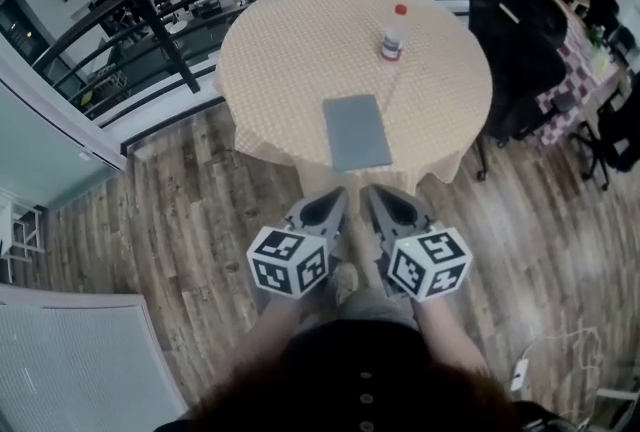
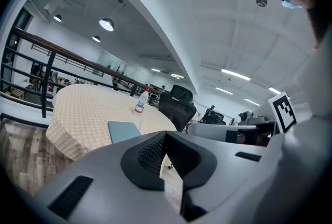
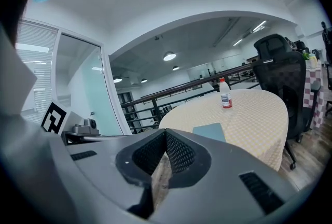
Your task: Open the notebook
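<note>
A closed grey-blue notebook lies flat on the round table, near its front edge. The table has a beige checked cloth. Both grippers hover over the wooden floor, short of the table and apart from the notebook. My left gripper has its jaws together with nothing in them. My right gripper beside it is likewise shut and empty. The left gripper view shows the notebook ahead, beyond the shut left gripper. In the right gripper view the notebook lies ahead, past the shut right gripper.
A small bottle with a red cap stands on the table behind the notebook. A black office chair sits close to the table's right side. A dark metal railing curves behind the table. A white cable lies on the floor at right.
</note>
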Available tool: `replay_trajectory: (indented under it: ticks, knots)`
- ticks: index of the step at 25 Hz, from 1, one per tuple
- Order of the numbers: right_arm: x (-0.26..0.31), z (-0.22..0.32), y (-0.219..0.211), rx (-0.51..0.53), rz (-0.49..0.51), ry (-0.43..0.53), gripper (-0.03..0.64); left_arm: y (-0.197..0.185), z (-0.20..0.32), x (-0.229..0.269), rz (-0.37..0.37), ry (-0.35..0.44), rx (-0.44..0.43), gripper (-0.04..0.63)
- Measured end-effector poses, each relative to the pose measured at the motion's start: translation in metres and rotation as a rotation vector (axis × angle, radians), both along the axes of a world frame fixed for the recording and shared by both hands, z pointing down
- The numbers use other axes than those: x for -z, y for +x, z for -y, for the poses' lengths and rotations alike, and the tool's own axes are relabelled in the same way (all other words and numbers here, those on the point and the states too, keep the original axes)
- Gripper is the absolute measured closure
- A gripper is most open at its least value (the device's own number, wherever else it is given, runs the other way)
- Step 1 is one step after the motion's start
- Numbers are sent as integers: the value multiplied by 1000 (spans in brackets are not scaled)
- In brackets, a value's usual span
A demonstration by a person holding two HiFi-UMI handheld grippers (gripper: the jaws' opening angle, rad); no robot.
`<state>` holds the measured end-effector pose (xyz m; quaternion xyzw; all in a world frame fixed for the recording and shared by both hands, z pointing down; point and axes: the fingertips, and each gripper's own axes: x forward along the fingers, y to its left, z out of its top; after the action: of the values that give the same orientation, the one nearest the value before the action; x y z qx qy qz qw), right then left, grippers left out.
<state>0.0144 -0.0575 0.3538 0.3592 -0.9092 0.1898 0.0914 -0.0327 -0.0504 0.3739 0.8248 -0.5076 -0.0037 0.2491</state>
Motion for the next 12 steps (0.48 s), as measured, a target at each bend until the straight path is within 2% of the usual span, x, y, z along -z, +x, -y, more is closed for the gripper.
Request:
replay_trajectory:
  ticks: [12]
  knots:
    - [-4, 88, -6, 78, 1, -15, 607, 4, 83, -10, 15, -24, 31, 586]
